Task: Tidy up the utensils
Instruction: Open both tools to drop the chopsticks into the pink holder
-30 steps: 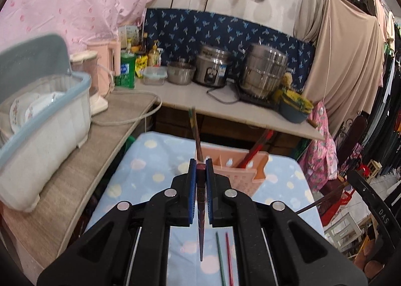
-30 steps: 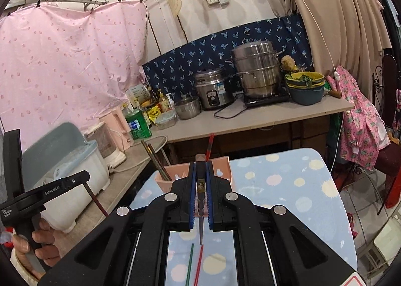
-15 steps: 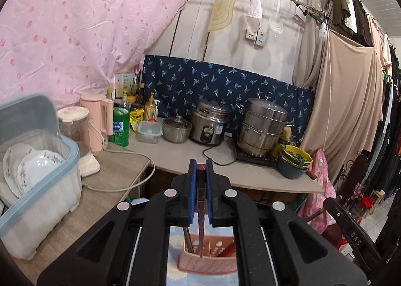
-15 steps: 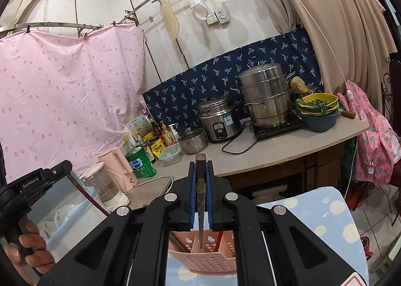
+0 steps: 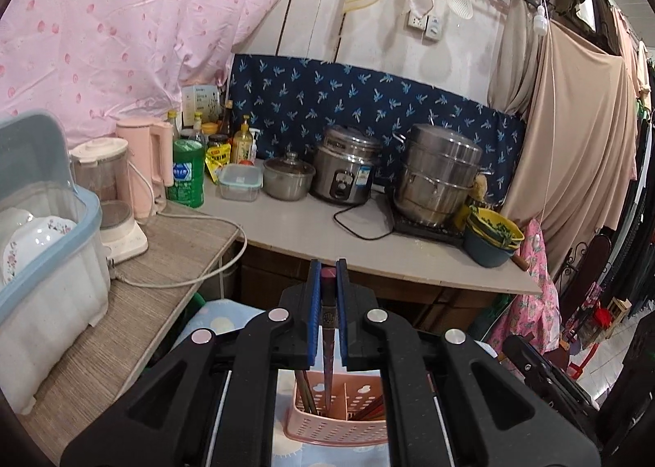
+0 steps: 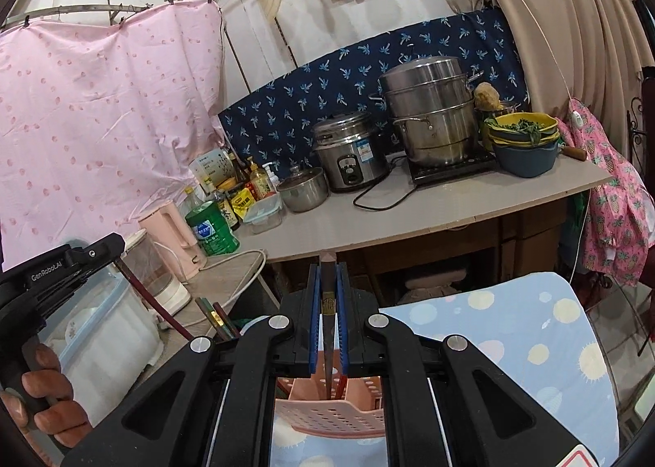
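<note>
With both grippers' fingers clamped on dark tapered chopsticks, the left gripper (image 5: 326, 327) and right gripper (image 6: 328, 327) hovered over the pink perforated plastic basket (image 5: 335, 424), where a tilted tip risked snagging the divider.

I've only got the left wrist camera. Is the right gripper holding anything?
Observer: Yes. The right gripper is shut on a dark chopstick, whose tip hangs over the pink basket.
Operator: How does my own chopstick look from that side?
Observer: The reddish chopstick slants down from the left gripper towards the basket. Its lower end is hidden behind the right gripper's body.
</note>
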A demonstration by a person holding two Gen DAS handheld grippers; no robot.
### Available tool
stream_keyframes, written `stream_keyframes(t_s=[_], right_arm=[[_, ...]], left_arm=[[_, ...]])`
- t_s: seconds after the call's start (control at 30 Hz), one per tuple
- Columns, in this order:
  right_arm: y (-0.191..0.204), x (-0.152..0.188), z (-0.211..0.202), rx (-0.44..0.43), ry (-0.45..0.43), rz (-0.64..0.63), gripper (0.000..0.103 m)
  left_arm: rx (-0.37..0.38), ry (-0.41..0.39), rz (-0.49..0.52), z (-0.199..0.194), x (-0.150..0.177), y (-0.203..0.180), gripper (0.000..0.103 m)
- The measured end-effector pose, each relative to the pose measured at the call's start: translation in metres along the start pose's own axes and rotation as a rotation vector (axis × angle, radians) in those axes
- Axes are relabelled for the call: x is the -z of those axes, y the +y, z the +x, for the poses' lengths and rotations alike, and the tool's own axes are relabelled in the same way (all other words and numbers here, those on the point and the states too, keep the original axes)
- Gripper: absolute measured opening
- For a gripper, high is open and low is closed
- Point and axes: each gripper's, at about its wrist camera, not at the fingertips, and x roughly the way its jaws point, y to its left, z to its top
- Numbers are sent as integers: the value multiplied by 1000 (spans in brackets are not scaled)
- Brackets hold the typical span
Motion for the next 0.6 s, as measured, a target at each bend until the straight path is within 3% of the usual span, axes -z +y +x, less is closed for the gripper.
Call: stream_keyframes(t_s=[0.4, 0.47, 0.53, 0.6], right_arm=[[-9, 18, 15, 25, 49, -2, 10], [-9, 17, 13, 23, 46, 2, 13], [-9, 15, 9, 21, 40, 5, 13], [-8, 14, 4, 19, 32, 0, 13]], left_arm=[[-5, 76, -1, 24, 29, 6, 8], [-18, 73, 10, 22, 32, 6, 18], [-27, 68, 12, 18, 34, 6, 37], [-33, 58, 14, 15, 35, 4, 44]])
